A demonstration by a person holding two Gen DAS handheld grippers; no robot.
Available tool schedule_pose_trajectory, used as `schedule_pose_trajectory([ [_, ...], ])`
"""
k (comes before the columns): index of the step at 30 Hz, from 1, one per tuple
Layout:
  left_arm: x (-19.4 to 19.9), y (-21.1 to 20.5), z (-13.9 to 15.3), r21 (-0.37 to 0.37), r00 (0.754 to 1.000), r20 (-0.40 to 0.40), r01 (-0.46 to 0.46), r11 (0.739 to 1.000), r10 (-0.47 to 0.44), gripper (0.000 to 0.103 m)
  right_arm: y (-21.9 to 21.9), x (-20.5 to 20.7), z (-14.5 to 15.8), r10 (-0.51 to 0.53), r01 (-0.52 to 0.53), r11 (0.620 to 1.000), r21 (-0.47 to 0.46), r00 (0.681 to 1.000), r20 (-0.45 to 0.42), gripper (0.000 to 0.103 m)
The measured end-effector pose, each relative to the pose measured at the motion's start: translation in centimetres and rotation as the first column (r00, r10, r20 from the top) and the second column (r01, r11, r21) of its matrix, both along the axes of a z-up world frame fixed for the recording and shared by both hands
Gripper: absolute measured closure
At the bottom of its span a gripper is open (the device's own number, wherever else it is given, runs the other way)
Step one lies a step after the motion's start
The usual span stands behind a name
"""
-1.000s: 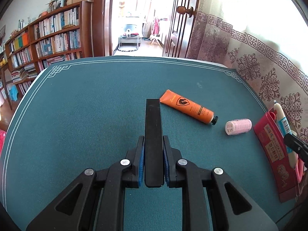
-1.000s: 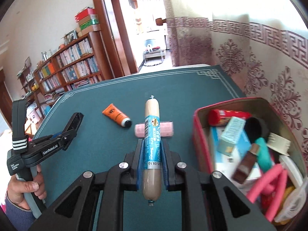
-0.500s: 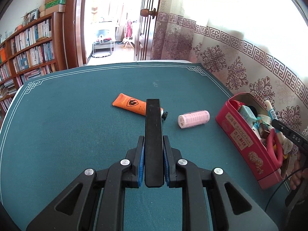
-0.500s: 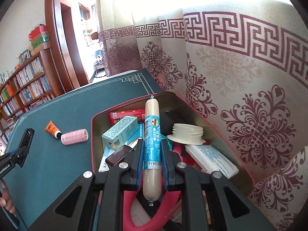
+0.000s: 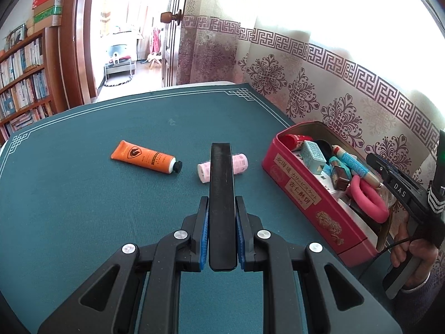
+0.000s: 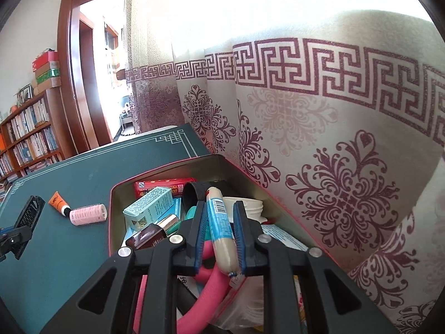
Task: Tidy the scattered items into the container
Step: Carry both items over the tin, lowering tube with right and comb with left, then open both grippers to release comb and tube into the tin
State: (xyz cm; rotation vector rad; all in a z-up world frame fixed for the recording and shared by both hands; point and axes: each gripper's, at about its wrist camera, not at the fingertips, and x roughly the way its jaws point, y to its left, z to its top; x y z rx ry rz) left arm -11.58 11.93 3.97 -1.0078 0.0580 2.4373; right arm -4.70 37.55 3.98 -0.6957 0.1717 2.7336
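Beige sausage in a blue printed wrapper point(image 6: 221, 231) now sits tilted between the blue pads of the right gripper point(image 6: 219, 231), over the open red rectangular tin point(image 5: 303, 194); a second ago it was gripped straight, out over the green table mat point(image 5: 83, 208). The right jaws have just been opening: a gap shows on both sides of the sausage, so it looks released, its lower end over the pink foam loops point(image 6: 205, 275) inside the tin. Judgement: this item is as good as delivered, and the right gripper only needs to draw back clear. Left gripper point(image 5: 221, 233) is clamped narrow on a flat black rectangular bar point(image 5: 221, 194), held above the mat and aimed nearer the tin than it was a second ago, so that bar is probably next in. Outward from the tin, two items lie on the mat: a pink ribbed cylindrical roller point(image 5: 239, 162) just beside the tin's near wall, and an orange squeeze tube with a black cap point(image 5: 144, 157) beyond it. Task is well along but not finished.
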Motion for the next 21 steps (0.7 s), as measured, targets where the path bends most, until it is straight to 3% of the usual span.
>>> schedule_pose_trajectory([
  [3,0.0,2.2,0.3,0.009,0.999,0.006,0.046,0.999,-0.046,0.085,-0.5,1.4,-0.1,-0.017,0.018,1.000,0.020,0.999,-0.043,0.069],
  [5,0.0,3.8,0.5,0.016,0.997,0.006,0.077,0.997,-0.077,0.085,-0.4,2.2,-0.1,-0.022,0.023,1.000,0.014,0.997,-0.074,0.053],
  [7,0.1,5.5,0.8,0.028,0.994,0.003,0.105,0.994,-0.105,0.085,-0.3,2.9,0.0,-0.028,0.029,1.000,0.009,0.994,-0.103,0.047],
  [13,-0.2,10.4,1.3,0.050,0.983,0.006,0.183,0.982,-0.184,0.085,0.1,3.8,-0.1,-0.039,0.035,0.999,-0.028,0.990,-0.134,0.037],
  [21,-1.3,15.8,1.4,0.042,0.963,0.027,0.267,0.963,-0.268,0.085,0.0,4.6,-0.1,-0.051,0.052,0.999,0.004,0.985,-0.166,0.029],
])
